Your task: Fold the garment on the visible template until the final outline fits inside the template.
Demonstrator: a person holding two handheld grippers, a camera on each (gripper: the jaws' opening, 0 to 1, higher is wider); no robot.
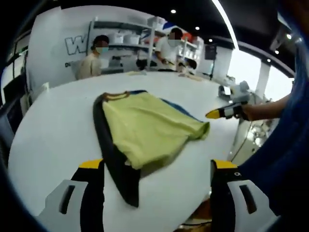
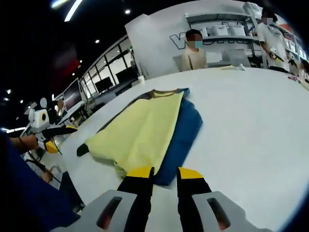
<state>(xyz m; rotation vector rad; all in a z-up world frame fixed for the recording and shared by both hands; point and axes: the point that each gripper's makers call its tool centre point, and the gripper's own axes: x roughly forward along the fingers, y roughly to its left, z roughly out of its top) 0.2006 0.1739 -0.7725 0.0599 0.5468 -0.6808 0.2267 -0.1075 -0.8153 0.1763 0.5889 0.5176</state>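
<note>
Left gripper view: left gripper [image 1: 157, 164] jaws apart, empty.
Right gripper [image 2: 165, 172]: released, empty.
Shirt [image 1: 145, 128]: partly folded; blue mat [image 2: 186, 126] peeks out, fit unconfirmed.

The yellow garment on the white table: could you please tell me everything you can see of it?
The yellow garment is a soft knit-looking top with a brownish-orange neck trim, folded over itself and lying flat, slightly rumpled, on the white table. Under it lie a blue panel along one long side and a dark panel along the other; whether these are the template or part of the garment, I cannot tell. The right gripper has its tips at the near edge; contact is unclear.
</note>
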